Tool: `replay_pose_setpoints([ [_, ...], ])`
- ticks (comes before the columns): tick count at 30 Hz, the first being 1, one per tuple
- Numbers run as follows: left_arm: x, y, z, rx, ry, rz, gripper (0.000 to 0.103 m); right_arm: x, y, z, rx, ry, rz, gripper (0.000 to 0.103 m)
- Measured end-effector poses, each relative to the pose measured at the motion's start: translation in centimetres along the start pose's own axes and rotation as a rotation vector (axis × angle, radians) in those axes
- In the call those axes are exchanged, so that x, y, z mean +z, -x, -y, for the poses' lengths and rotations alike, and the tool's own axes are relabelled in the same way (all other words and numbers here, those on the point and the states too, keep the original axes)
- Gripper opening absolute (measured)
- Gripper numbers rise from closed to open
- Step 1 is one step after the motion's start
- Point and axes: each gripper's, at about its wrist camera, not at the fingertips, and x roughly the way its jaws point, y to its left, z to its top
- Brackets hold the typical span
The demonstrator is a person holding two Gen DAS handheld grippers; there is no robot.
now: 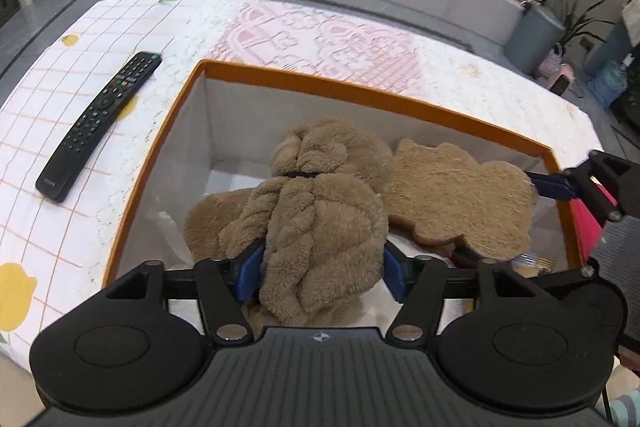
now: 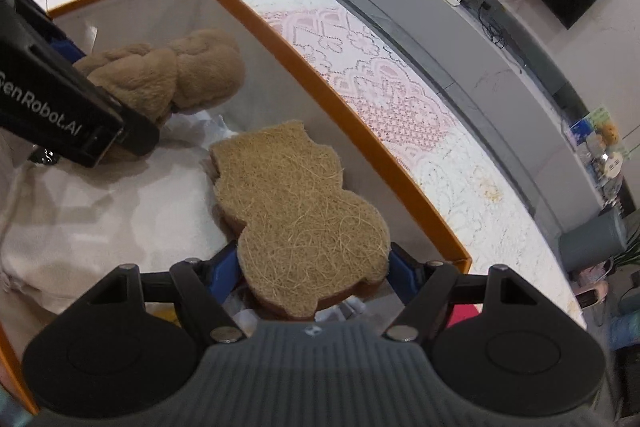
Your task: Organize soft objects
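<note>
1. Left tongs [image 1: 320,263] sit over the orange-rimmed box [image 1: 344,89], blue pads either side of the brown plush toy [image 1: 316,211]; whether they press it, cannot tell.
2. Right tongs [image 2: 312,267] clamp the flat fibre pad [image 2: 296,203] by its edges, inside the box.
3. Remote control [image 1: 100,119] lies on the table [image 1: 52,187] beside the box.

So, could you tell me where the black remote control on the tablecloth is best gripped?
Grip the black remote control across its narrow middle, coming from above: it lies flat on the tablecloth, long and slim, both long edges clear.
</note>
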Motion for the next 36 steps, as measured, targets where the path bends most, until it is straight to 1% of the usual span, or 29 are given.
replay_pose_setpoints([
  [2,-0.4,0.5,0.3,-0.018,-0.011,0.02,0.083,-0.1,0.3,0.1,0.001,0.002,0.008,0.076],
  [3,-0.5,0.8,0.3,-0.026,-0.01,0.035,0.087,-0.2,0.4,0.1,0.0,0.005,0.008,0.079],
  [5,-0.7,1.9,0.5,-0.03,0.002,0.085,0.087,-0.4,1.0,0.0,-0.02,0.015,0.013,0.083],
  [6,-0.7,2.5,0.6,-0.03,0.008,0.117,0.087,-0.4,1.4,0.0,-0.03,0.02,0.018,0.084],
  [8,-0.8,4.2,0.9,-0.03,0.01,0.186,0.087,-0.5,2.3,0.1,-0.038,0.023,0.029,0.085],
  [11,-0.9,6.7,1.3,-0.026,0.014,0.269,0.087,-0.7,4.0,0.2,-0.043,0.026,0.047,0.086],
  [14,-0.9,9.3,1.6,-0.025,0.038,0.348,0.087,-1.1,6.2,0.3,-0.048,0.026,0.074,0.086],
  [16,-1.0,11.1,1.9,-0.037,0.044,0.4,0.087,-1.5,8.2,0.6,-0.039,0.003,0.101,0.086],
  [18,-1.4,12.8,2.4,-0.037,0.039,0.45,0.087,-2.0,10.5,1.0,-0.02,-0.036,0.133,0.086],
  [21,-2.2,15.3,3.6,-0.009,0.002,0.511,0.087,-2.7,13.9,1.9,0.0,-0.105,0.184,0.086],
  [23,-3.1,16.8,4.5,0.006,-0.025,0.547,0.087,-3.5,16.4,2.3,-0.004,-0.159,0.214,0.086],
  [25,-4.3,18.1,5.5,0.007,-0.054,0.589,0.087,-4.5,18.8,2.8,-0.01,-0.224,0.25,0.086],
  [30,-7.9,20.7,8.4,0.02,-0.1,0.682,0.088,-8.2,25.3,3.1,-0.042,-0.374,0.375,0.086],
  [33,-9.9,21.6,10.2,0.011,-0.103,0.707,0.092,-11.1,28.4,2.9,-0.069,-0.457,0.442,0.086],
  [36,-11.5,22.1,11.8,-0.011,-0.12,0.692,0.094,-14.1,30.7,2.2,-0.107,-0.529,0.492,0.086],
])
